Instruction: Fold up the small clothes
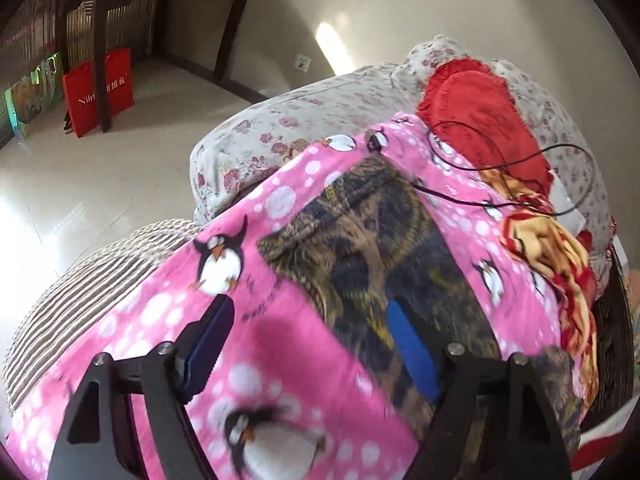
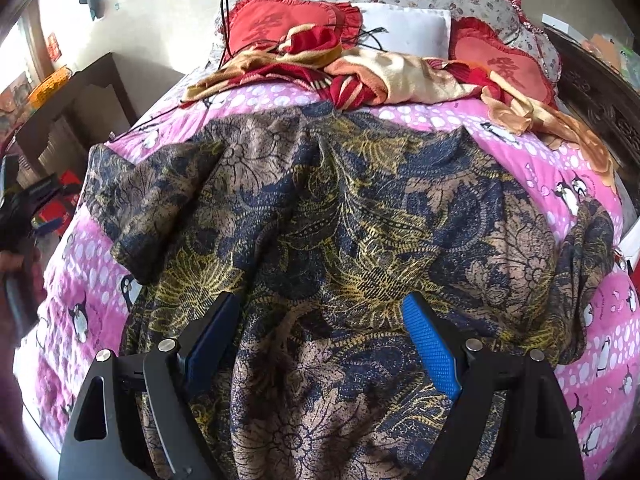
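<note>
A dark blue, tan and yellow patterned short-sleeved shirt (image 2: 340, 216) lies spread flat on a pink penguin-print blanket (image 2: 80, 276) on a bed. My right gripper (image 2: 320, 304) is open above the shirt's lower middle, blue pads wide apart, holding nothing. In the left wrist view the shirt (image 1: 380, 240) shows as a strip across the pink blanket (image 1: 280, 360). My left gripper (image 1: 308, 312) is open, with its right finger over the shirt's edge and its left finger over the blanket, near the bed's left side.
Red heart-shaped pillows (image 2: 280, 24), a white pillow (image 2: 404, 28) and a crumpled red-and-cream blanket (image 2: 380, 72) lie at the bed's head with a black cable (image 1: 500, 160). A floral quilt (image 1: 320, 108), a striped cover (image 1: 80, 280), a dark wooden table (image 1: 160, 8) and a red bag (image 1: 100, 92) stand left.
</note>
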Tool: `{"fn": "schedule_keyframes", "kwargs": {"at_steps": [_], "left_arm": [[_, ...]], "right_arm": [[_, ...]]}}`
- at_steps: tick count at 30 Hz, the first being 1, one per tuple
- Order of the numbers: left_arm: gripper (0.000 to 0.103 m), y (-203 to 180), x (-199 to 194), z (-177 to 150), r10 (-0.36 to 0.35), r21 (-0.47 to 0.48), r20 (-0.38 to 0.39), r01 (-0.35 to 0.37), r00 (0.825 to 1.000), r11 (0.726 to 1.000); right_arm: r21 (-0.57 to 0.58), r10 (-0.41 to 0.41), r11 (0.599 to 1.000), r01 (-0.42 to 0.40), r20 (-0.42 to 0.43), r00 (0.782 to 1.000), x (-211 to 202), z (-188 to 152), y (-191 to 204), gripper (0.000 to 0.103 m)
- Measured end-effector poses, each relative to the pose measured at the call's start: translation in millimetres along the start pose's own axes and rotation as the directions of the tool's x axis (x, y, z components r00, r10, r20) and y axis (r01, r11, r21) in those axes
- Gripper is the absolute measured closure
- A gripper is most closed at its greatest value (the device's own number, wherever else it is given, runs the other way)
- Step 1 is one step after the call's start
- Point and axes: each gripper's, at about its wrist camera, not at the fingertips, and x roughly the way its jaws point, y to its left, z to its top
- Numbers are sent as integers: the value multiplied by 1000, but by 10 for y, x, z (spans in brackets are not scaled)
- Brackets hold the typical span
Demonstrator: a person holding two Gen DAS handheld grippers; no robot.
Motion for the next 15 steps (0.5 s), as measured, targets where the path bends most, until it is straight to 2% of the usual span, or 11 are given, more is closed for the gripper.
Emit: {"fn": "schedule_keyframes", "kwargs": {"at_steps": [2, 5, 6, 7, 9, 11, 13, 15], "left_arm": [[21, -51, 109, 48, 20, 14, -8, -20, 1000, 1000], [22, -72, 276, 106, 2, 1, -40, -2, 999, 1000], [30, -72, 319, 109, -1, -6, -51, 0, 999, 1000], [38, -68, 351, 123, -4, -7, -57, 4, 998, 1000], [92, -96, 374, 152, -19, 12, -67, 20, 998, 1000], [96, -159, 294, 173, -43, 46, -68, 47, 997, 998], [96, -272, 40, 181, -52, 113, -18, 53, 999, 992], [96, -376, -273, 182, -106, 154, 29, 100, 994, 983]], "right_arm": [[-2, 9, 1000, -9, -15, 1000, 53, -6, -14, 15], [-4, 9, 1000, -9, -25, 1000, 98, -9, -32, 15], [-4, 8, 1000, -8, -25, 1000, 105, -9, -40, 15], [-3, 7, 1000, -7, -25, 1000, 109, -2, -48, 15], [2, 5, 1000, -5, -24, 1000, 113, 3, -67, 15], [13, 8, 1000, -8, -24, 1000, 104, 4, -92, 15], [22, 14, 1000, -14, -21, 1000, 87, 7, -114, 15], [22, 12, 1000, -11, -19, 1000, 74, 18, -131, 15]]}}
